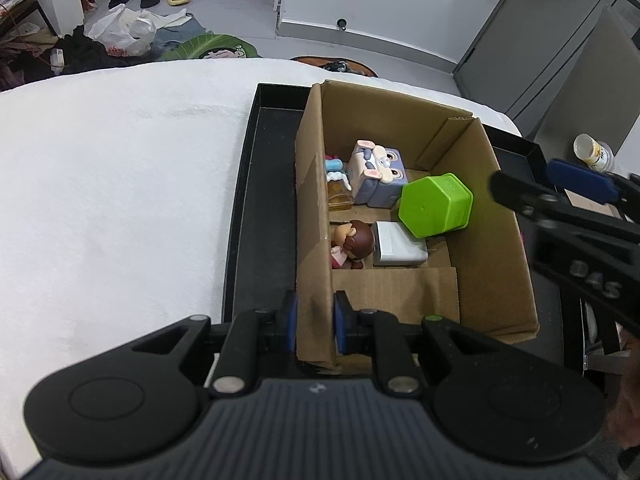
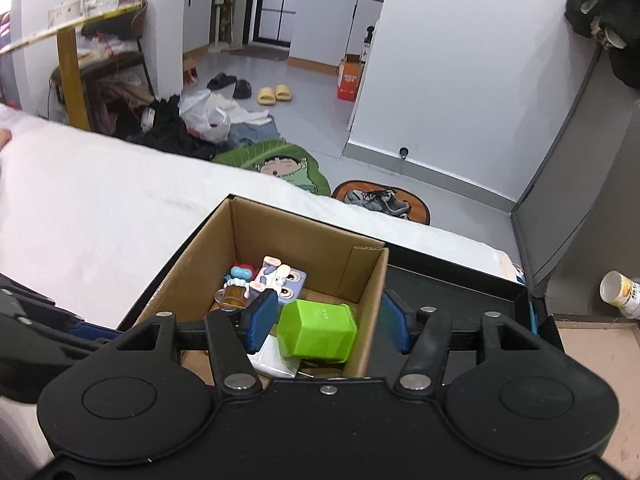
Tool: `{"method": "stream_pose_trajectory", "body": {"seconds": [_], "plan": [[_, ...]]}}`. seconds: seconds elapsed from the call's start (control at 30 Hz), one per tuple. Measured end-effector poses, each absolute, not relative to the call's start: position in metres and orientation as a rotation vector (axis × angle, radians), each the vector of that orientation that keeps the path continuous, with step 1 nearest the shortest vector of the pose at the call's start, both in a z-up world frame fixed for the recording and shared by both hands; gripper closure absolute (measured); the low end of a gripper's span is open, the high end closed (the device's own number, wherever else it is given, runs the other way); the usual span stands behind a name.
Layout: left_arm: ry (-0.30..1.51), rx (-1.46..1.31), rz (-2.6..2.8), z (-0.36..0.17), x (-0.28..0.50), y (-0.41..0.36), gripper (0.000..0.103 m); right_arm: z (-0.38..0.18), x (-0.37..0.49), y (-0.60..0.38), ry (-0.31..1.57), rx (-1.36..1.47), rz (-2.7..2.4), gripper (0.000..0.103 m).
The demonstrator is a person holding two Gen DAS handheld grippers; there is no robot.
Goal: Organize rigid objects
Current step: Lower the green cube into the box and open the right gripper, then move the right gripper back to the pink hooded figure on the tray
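Surface: a white cloth-covered surface (image 1: 112,184), its far edge rounded; the near part is cut off by the left hand-held gripper's body.
Tray: a shallow black rectangular tray (image 1: 256,208) lies on the surface, under the carton; its right end is mostly hidden behind the right hand-held gripper.
Carton: an open brown cardboard carton (image 1: 492,240) stands in the tray, with a loose cardboard flap lying on its floor at the near side.
Green container: a lime-green hexagonal plastic container (image 1: 436,205) lies tipped on its side inside the carton, towards its right wall, leaning on the white box; free of both grippers.
White box: a small white rectangular box (image 1: 398,246) in the carton, partly covered by the green container.
Block toy: a lilac-and-cream cartoon-faced block (image 1: 378,174) near the carton's back wall.
Doll: a brown-haired doll in pink (image 1: 354,242) against the carton's left wall, its lower half hidden by that wall.
Small figures: a blue-and-red figure (image 1: 334,165) and an amber piece (image 1: 340,196), too small to make out, in the carton's back left corner.
Left hand-held gripper (image 1: 314,322): clamped on the carton's near left wall, one blue pad each side.
Right hand-held gripper (image 2: 326,320): above the carton, jaws apart, gripping nothing.
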State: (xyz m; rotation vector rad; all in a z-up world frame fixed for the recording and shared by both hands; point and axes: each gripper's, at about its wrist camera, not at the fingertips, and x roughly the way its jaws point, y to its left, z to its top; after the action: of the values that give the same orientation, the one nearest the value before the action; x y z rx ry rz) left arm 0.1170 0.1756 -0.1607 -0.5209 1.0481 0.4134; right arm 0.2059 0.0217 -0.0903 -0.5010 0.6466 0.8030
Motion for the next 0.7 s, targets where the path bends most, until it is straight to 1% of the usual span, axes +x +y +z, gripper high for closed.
{"method": "stream_pose_trajectory", "body": {"seconds": [0.13,0.27,0.7], "plan": [[1.032,-0.511,0.427,-0.159,0.116,0.173,0.086,-0.087,0.211,0.011,0.654,-0.475,0.795,0.044],[1.020,-0.511,0.426,-0.157,0.115,0.170,0.091,-0.089,0.215,0.003,0.669,-0.461,0.784,0.044],[1.014,-0.497,0.441,-0.154,0.113,0.170,0.092,-0.092,0.233,-0.015,0.685,-0.437,0.722,0.044]]}}
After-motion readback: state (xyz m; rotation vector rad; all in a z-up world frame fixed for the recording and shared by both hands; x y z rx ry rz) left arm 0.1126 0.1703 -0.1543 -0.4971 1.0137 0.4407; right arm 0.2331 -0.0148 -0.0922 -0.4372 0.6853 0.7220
